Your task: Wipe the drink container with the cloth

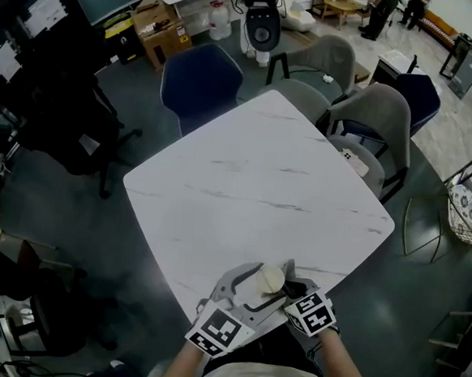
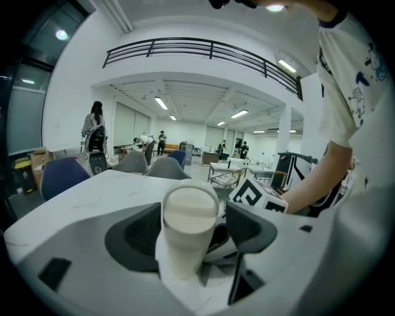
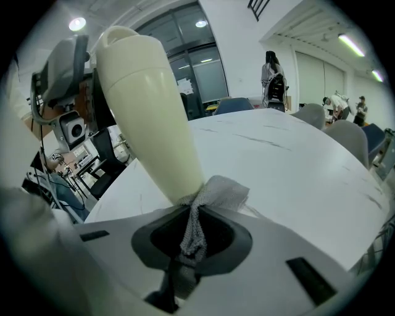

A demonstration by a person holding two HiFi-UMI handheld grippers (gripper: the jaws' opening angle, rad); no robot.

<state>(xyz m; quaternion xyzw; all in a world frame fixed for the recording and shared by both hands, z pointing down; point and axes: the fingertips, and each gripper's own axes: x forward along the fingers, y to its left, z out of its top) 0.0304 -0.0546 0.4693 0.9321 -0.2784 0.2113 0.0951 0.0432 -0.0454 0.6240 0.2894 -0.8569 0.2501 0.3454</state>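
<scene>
A cream drink container (image 1: 272, 278) is at the near corner of the white marble table (image 1: 253, 177), tilted between my two grippers. In the left gripper view it (image 2: 188, 231) stands between the wide jaws of my left gripper (image 2: 192, 229), and a narrow gap shows at the right pad, so the jaws are open around it. My right gripper (image 3: 192, 237) is shut on a grey mesh cloth (image 3: 213, 194). The bunched cloth touches the container's lower side (image 3: 148, 105). In the head view my left gripper (image 1: 254, 284) and right gripper (image 1: 293, 291) meet at the container.
A blue chair (image 1: 200, 79) and grey chairs (image 1: 380, 114) ring the table's far sides. A cardboard box (image 1: 155, 27) sits on the floor beyond. A wire rack (image 1: 470, 210) stands at the right. The table's near corner edge runs just under the grippers.
</scene>
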